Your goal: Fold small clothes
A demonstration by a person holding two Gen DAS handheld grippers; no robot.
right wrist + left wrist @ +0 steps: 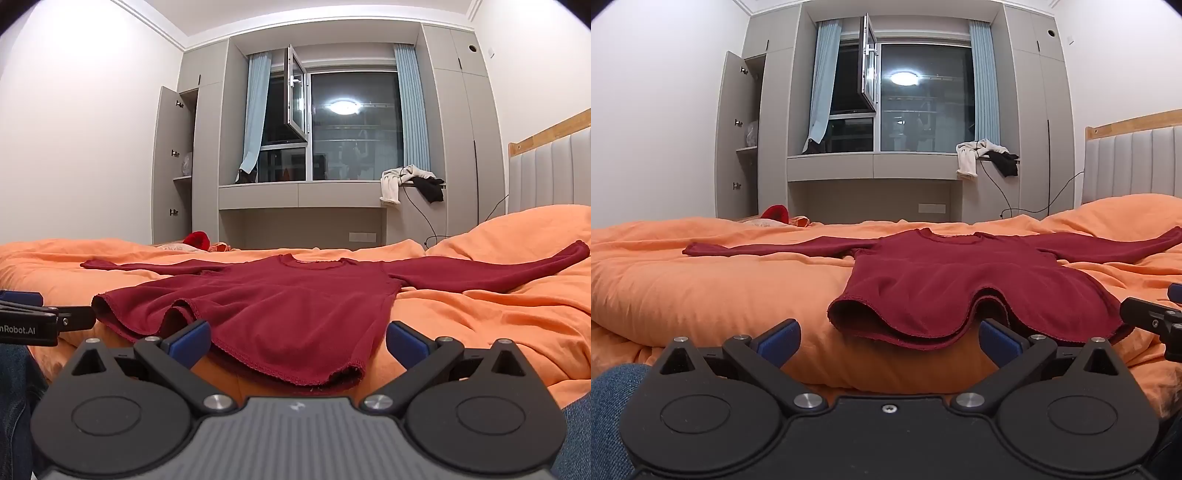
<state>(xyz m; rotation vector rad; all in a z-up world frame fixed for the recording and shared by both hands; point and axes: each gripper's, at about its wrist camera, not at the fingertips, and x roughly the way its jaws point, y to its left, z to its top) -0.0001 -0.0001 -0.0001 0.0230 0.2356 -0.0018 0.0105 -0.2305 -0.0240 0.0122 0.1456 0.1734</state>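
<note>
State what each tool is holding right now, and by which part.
Nothing is held. The left tool and the right tool both stand wide open just short of the hem of the red top, which lies spread flat on the orange bedding.

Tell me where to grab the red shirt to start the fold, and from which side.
Judging by its pose, take the red shirt by the hem, coming in level from the near bed edge. It lies flat on the orange duvet, sleeves spread, neck away, but the hem ripples up, leaving gaps for a finger. The open left gripper and right gripper already face it, one toward each hem corner.
</note>
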